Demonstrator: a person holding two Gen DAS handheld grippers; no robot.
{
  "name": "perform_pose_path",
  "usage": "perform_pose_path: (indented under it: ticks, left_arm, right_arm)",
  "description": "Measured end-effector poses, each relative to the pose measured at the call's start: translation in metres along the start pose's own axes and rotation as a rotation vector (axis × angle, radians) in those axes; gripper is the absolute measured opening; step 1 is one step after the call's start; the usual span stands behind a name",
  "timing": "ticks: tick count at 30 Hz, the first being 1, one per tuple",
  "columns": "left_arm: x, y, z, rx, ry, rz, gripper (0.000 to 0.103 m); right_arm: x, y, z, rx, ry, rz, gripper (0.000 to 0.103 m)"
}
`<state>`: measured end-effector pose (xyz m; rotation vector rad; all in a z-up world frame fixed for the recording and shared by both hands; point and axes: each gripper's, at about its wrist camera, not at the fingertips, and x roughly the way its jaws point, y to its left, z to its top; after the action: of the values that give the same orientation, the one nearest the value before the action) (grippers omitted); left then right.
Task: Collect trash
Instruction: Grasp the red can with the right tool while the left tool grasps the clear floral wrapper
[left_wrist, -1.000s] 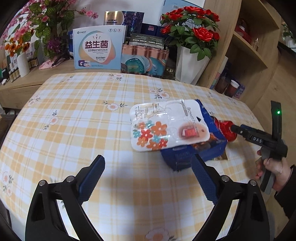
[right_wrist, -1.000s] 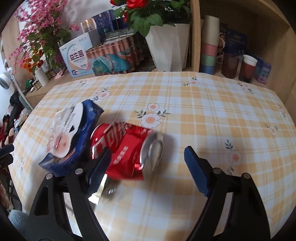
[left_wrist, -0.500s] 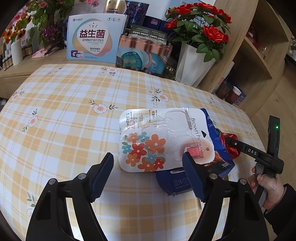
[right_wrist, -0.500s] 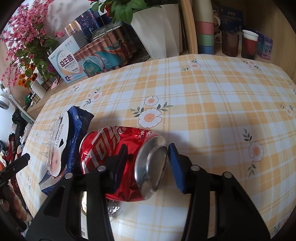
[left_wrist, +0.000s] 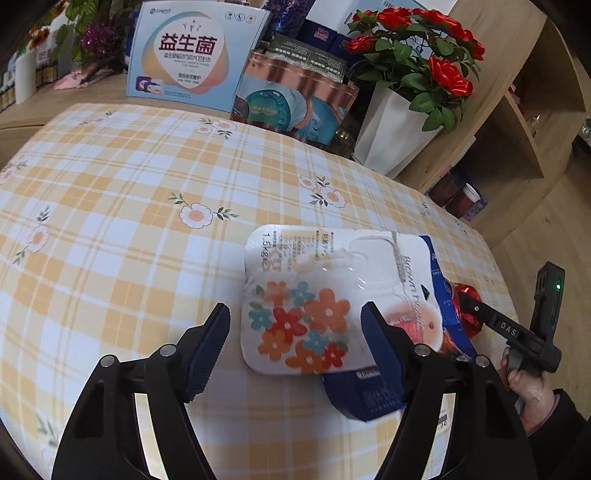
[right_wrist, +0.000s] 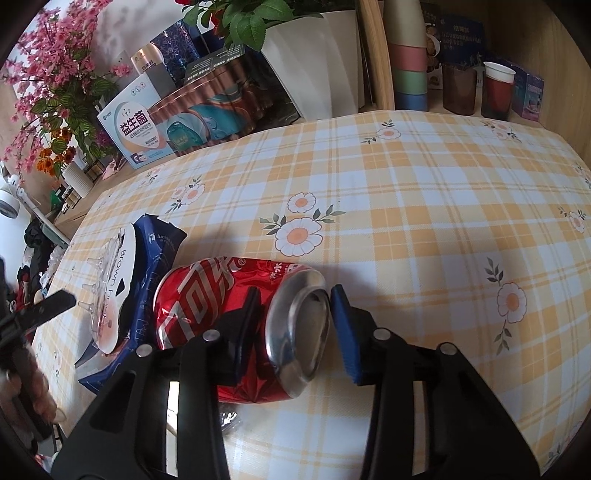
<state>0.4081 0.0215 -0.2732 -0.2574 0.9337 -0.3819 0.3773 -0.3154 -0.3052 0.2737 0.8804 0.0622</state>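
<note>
Closing on the crushed red can (right_wrist: 236, 314), the right gripper (right_wrist: 295, 325) pinches it; left gripper (left_wrist: 295, 343) straddles the flowered packet (left_wrist: 314, 306), not visibly gripping

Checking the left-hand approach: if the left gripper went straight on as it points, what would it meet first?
Probably the flowered white blister pack, lying between the left gripper jaws atop the blue bag; depth is uncertain.
</note>
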Motion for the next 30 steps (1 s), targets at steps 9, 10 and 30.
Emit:
perform_pose_path:
  ticks: [9, 10, 30]
  left_arm:
    - [0.026, 0.023, 0.019, 0.008, 0.004, -0.074, 0.079]
    - [0.028, 0.023, 0.02, 0.018, 0.002, -0.083, 0.08]
    - [0.065, 0.009, 0.041, 0.024, 0.071, -0.234, 0.083]
  right_arm:
    - [0.001, 0.0, 0.001, -0.02, 0.002, 0.014, 0.041]
    - [0.001, 0.0, 0.001, -0.02, 0.003, 0.016, 0.041]
    - [0.002, 0.002, 0.003, -0.05, 0.007, 0.017, 0.036]
